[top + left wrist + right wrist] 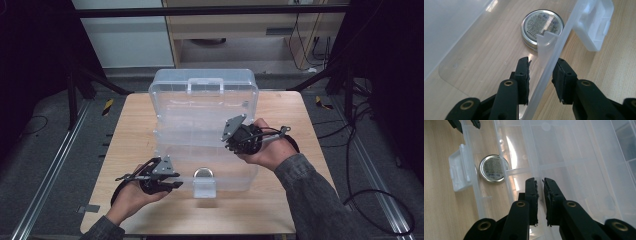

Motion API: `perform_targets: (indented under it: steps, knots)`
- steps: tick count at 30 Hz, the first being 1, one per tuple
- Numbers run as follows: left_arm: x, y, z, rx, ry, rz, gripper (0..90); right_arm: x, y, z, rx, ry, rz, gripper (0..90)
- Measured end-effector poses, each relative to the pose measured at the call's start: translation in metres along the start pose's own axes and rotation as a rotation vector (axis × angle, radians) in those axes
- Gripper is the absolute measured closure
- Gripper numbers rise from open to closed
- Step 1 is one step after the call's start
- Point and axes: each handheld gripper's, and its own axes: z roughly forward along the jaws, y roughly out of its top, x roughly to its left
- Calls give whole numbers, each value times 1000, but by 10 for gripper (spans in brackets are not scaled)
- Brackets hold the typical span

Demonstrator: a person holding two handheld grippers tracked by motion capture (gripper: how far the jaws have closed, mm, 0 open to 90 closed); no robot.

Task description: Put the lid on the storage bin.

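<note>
A clear plastic box lies on the wooden table, its lid raised toward the back. Inside, by the front wall, lies a round metal tin, near the white latch. My left gripper straddles the front wall; the wall lies against one pad, with a gap at the other. My right gripper is shut on a thin clear ridge of the box near where lid meets base. The left gripper's fingertips also show at the top of the right gripper view.
The lid carries a handle at its top edge. Bare tabletop runs along both sides and the front of the box. Dark metal frame legs and cables stand on the floor around the table; a cabinet is behind.
</note>
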Motion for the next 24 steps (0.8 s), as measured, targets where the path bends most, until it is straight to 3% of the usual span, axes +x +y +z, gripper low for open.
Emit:
perform_targets:
  steps: [24]
  knots:
    - [-3,-1,1,-6,12,-25,643,6,-3,0,1,6,-7,817]
